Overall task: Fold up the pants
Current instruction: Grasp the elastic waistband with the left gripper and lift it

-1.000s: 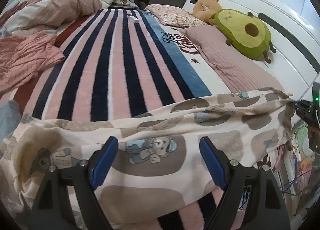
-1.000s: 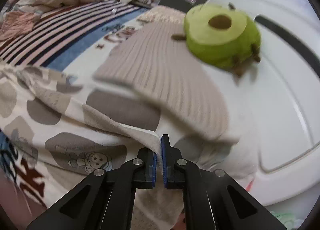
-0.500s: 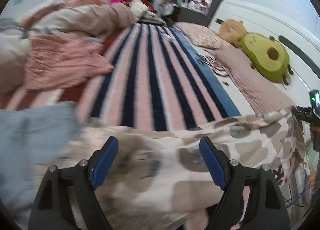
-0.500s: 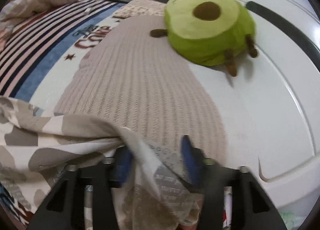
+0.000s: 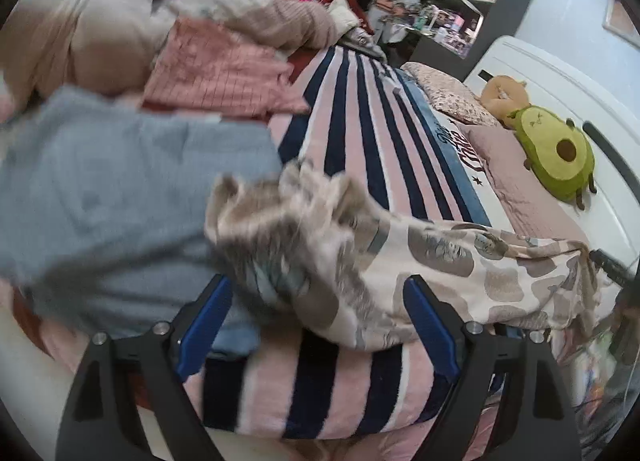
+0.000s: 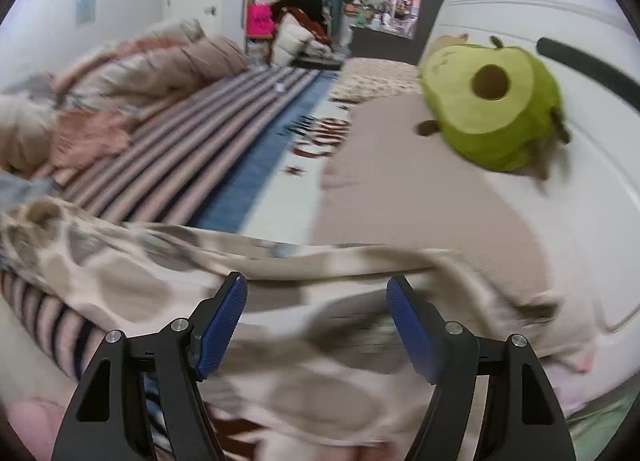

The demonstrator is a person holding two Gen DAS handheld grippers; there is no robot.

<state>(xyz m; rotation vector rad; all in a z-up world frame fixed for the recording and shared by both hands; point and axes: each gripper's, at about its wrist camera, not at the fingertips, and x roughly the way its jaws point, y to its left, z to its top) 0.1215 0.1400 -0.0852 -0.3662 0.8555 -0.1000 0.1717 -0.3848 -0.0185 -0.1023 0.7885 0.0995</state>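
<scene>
Both the left gripper [image 5: 316, 325] and right gripper [image 6: 316, 321] gape wide, holding nothing. The patterned pants [image 5: 440, 261] lie rumpled (unfolded) across the striped blanket [image 5: 360, 121], so the fold seems barely begun. Next, each gripper probably needs to pinch 1 edge of the pants.

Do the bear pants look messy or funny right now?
Yes. The pants lie crumpled across the striped blanket, one end bunched up beside the gray cloth, not flat or folded. Both grippers, left gripper and right gripper, are open, holding nothing.

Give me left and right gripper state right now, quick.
Left gripper: open, holding nothing; the patterned pants lie ahead on the striped blanket.
Right gripper: open, holding nothing; the pants lie loose under it.
</scene>
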